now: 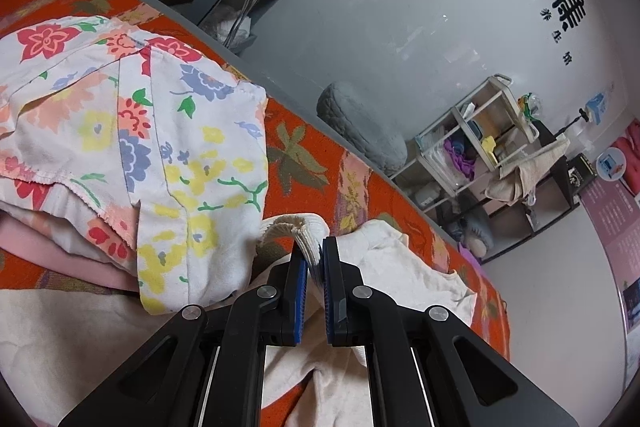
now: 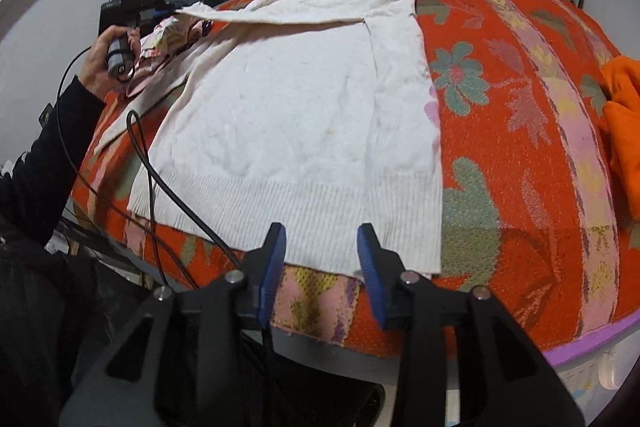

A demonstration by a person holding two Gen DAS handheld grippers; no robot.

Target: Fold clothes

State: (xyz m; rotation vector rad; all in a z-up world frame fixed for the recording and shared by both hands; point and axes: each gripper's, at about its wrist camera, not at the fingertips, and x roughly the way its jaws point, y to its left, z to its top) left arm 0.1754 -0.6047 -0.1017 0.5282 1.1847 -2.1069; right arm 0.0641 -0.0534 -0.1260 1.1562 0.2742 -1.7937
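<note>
A white knit sweater lies flat on a bed covered by a red flowered blanket. Its ribbed hem faces me. My right gripper hovers open over the hem's near edge, with nothing between its blue pads. My left gripper is shut on the ribbed sleeve cuff. In the right wrist view the left gripper is at the far left, in a person's hand, with the sleeve stretched across the sweater's top.
A white flowered garment lies folded on pink cloth beside the left gripper. An orange garment sits at the bed's right edge. A black cable trails over the sweater's left side. Shelves and a grey cushion stand beyond the bed.
</note>
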